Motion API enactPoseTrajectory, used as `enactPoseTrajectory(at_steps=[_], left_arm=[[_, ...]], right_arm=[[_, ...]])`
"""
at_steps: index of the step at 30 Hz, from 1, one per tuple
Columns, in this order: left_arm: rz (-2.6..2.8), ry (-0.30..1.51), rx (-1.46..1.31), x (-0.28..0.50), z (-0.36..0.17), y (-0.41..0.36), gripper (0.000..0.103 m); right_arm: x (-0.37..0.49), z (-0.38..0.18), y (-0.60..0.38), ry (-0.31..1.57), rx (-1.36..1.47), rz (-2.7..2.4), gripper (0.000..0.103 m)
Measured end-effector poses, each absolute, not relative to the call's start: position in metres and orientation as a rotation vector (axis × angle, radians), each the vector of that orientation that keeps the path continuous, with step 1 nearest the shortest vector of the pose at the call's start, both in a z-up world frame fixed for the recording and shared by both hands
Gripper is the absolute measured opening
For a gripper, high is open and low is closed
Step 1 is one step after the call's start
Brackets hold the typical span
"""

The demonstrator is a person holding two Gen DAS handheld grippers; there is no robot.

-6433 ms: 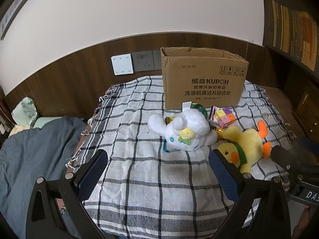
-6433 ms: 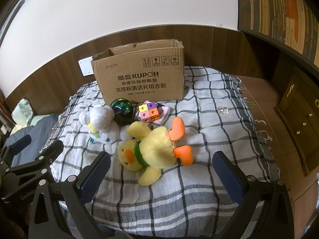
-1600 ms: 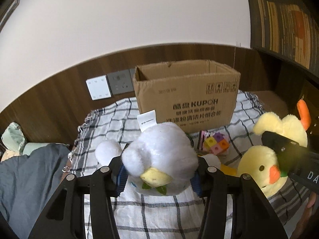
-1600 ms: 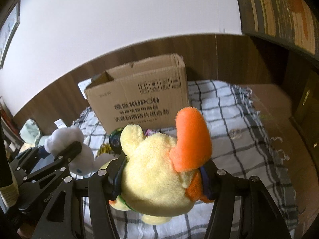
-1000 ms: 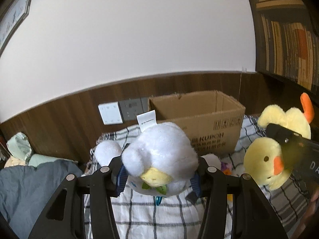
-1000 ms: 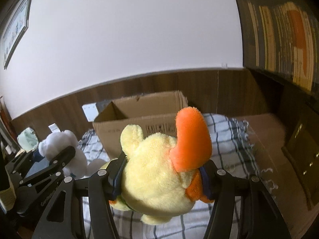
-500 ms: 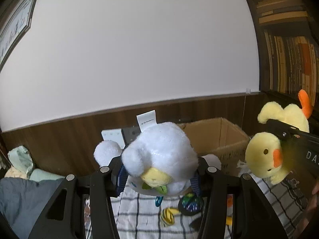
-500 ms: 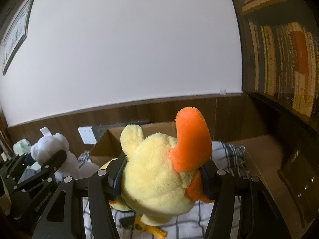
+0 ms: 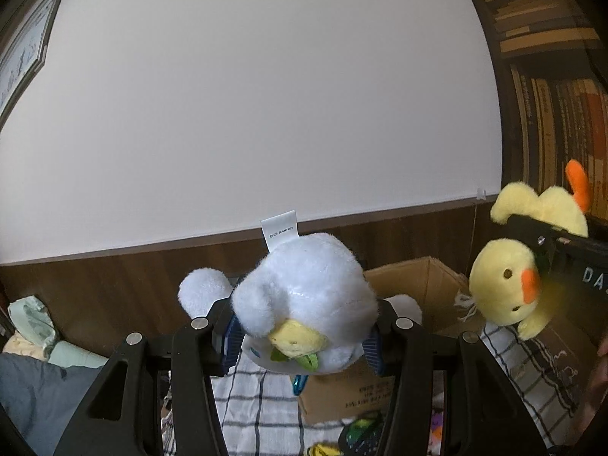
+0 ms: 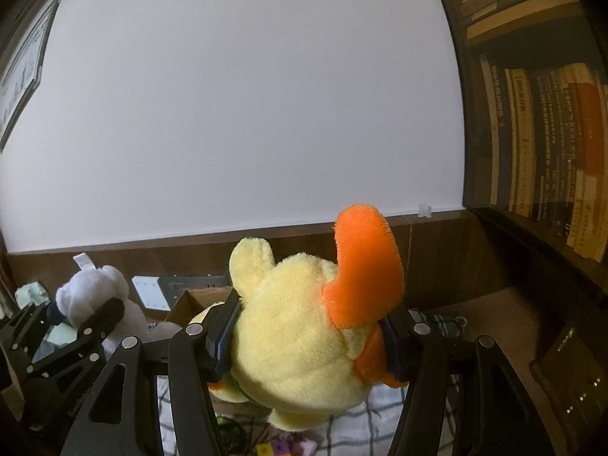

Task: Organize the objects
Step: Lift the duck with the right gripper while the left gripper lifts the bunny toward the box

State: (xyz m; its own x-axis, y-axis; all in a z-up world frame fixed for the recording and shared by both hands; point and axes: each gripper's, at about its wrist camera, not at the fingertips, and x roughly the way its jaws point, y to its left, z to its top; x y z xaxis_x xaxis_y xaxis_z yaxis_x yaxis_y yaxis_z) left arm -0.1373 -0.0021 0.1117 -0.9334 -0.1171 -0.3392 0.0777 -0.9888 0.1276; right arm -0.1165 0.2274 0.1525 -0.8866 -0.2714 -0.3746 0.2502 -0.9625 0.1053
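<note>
My left gripper (image 9: 302, 336) is shut on a white plush toy (image 9: 304, 296) with a yellow beak and holds it high in the air. My right gripper (image 10: 309, 342) is shut on a yellow plush duck (image 10: 304, 326) with orange feet, also raised. The duck shows at the right of the left wrist view (image 9: 509, 288); the white plush shows at the left of the right wrist view (image 10: 95, 288). The open cardboard box (image 9: 414, 285) stands below and behind both toys, mostly hidden. It shows behind the duck in the right wrist view (image 10: 190, 302).
The checked cloth (image 9: 258, 399) on the bed lies below, with small toys on it, including a dark green ball (image 9: 361, 433) and coloured cubes (image 10: 281, 446). A bookshelf (image 10: 539, 133) stands at the right. A wooden cabinet (image 10: 570, 380) is at the lower right. Grey bedding (image 9: 34, 391) is at the left.
Both grippers have risen further with their toys. The box and cloth have sunk lower in both views and more wall shows.
</note>
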Motion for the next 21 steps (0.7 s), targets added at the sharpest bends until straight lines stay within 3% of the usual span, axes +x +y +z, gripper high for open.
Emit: enactPoseTrajectory(at_steps=[21], left_arm=[[-3.014,-0.083,0.609,-0.191,0.114,0.004,0.051]], right_arm=[[-0.202,0.139,0.207,-0.108,0.675,-2.822,0.062]])
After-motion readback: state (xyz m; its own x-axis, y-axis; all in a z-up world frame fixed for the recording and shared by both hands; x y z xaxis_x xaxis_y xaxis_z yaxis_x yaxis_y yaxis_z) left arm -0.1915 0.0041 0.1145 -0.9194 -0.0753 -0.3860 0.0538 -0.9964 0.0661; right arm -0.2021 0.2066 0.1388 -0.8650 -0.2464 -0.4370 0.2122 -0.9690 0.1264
